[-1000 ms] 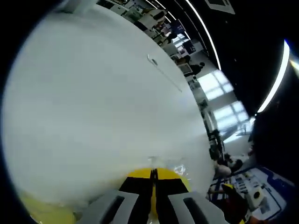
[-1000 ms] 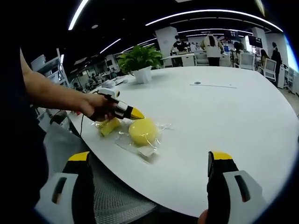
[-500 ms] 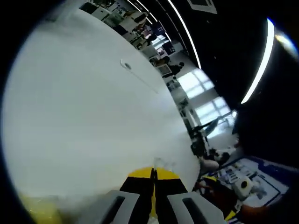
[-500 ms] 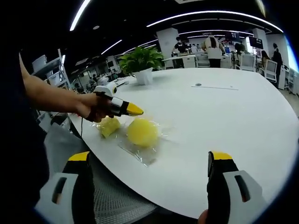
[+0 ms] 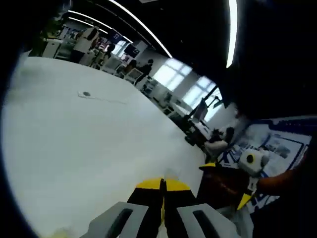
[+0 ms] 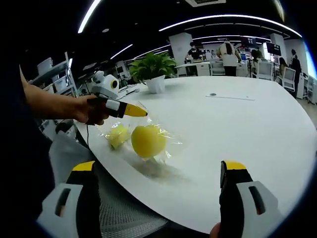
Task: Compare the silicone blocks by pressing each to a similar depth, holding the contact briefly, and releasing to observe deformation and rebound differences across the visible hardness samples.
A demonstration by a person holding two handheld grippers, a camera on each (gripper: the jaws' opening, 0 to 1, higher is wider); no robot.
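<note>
Two yellow silicone blocks show left of centre in your right gripper view. The round block (image 6: 147, 140), wrapped in clear plastic (image 6: 171, 144), hangs lifted off the white table (image 6: 237, 129) from your left gripper (image 6: 138, 112), whose yellow tips are pressed together on the wrap. The smaller block (image 6: 118, 134) lies just left. Your right gripper (image 6: 159, 181), at the bottom, is wide open and holds nothing.

White round table (image 6: 257, 129), potted plant (image 6: 154, 69) at far edge, ppl standing in bg (image 6: 230, 52)
</note>
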